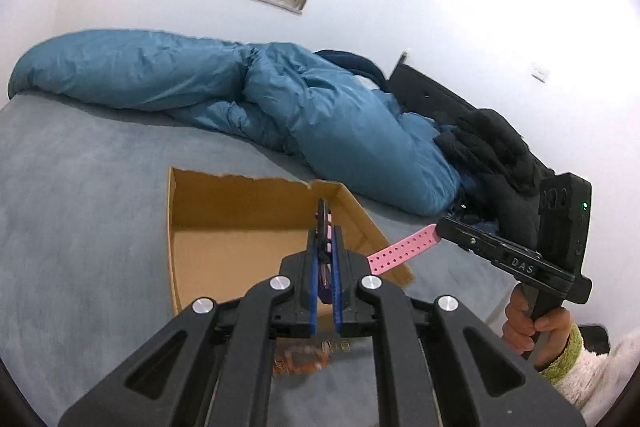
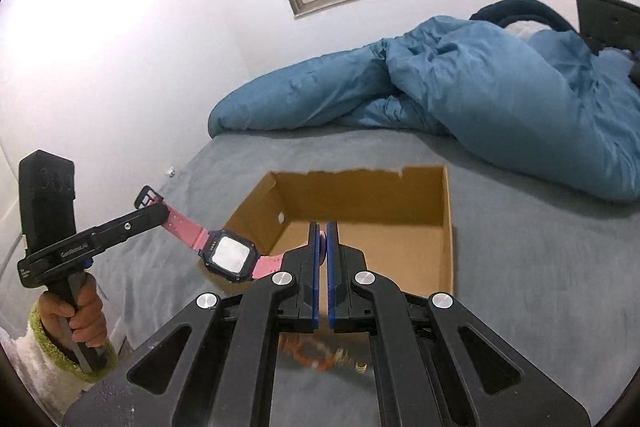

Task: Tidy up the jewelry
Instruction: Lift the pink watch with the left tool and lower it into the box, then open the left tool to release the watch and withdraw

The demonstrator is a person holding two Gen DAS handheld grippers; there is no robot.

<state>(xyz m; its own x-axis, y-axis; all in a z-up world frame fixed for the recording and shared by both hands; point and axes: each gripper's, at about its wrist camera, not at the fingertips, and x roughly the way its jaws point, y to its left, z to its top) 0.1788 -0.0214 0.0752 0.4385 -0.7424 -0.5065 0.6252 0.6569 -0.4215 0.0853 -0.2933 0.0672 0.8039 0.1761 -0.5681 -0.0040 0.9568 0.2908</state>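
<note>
Pink-strapped watch [image 2: 230, 254] held in the air between both grippers, just in front of the near-left corner of an open cardboard box [image 2: 447, 227] that sits on a grey bed [image 2: 540, 287]. The watch has a square pale face in a dark navy case; its perforated strap end [image 1: 400, 251] runs toward 2 o'clock in the left wrist view, and a dark buckle shows at the other end. Left gripper [image 2: 160, 217]: closed on the buckle-side strap, at 9 o'clock in the right wrist view. Right gripper [image 2: 322, 243]: pads nearly together, pinching the perforated strap end. A rumpled blue duvet [image 1: 240, 87] lies along the wall beyond the box. Orange beaded jewelry [image 2: 316, 355], blurred, lies on the bed beneath the right gripper.
</note>
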